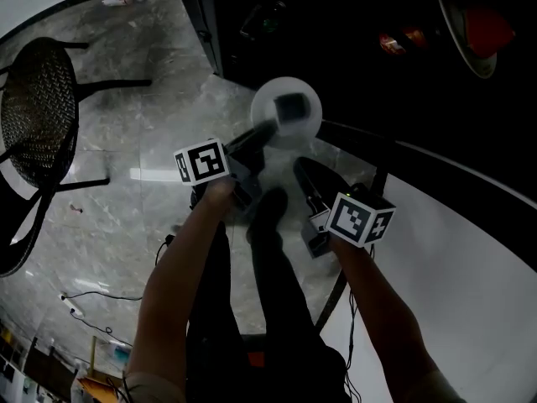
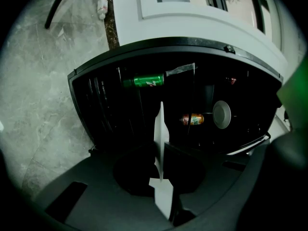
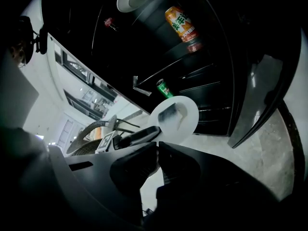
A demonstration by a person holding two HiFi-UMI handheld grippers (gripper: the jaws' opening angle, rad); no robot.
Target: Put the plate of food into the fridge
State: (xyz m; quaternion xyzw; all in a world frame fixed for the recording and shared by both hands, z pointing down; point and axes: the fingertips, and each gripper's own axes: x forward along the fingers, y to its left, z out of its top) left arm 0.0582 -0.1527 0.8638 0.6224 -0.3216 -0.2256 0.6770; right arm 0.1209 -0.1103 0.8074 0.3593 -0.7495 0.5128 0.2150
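1. The left claw (image 1: pixel 267 131), in the head view, is clamped on the 8 o'clock rim of the white plate (image 1: pixel 309 117). A dark piece of food (image 1: pixel 291 105) lies on the plate. The plate hangs over the marble floor (image 1: pixel 126 141), just outside the dark open fridge (image 1: pixel 336 23) at 12 o'clock. The right claw (image 1: pixel 302 168) is near the plate's 5 o'clock side, with its jaws together and empty. A mesh chair (image 1: pixel 33 116) stands at 9 o'clock.
2. Left gripper view: the jaws pinch the plate, which shows edge-on as a thin white strip. Inside the fridge beyond, a green can (image 2: pixel 144 81) lies toward 12 o'clock. An orange can (image 2: pixel 192 119) and a white bowl (image 2: pixel 222 114) sit toward 3 o'clock.
3. Right gripper view: the jaws meet with nothing between them. The plate is at 12 o'clock just past them, gripped at its 8 o'clock edge by the left claw, with the fridge shelves beyond.
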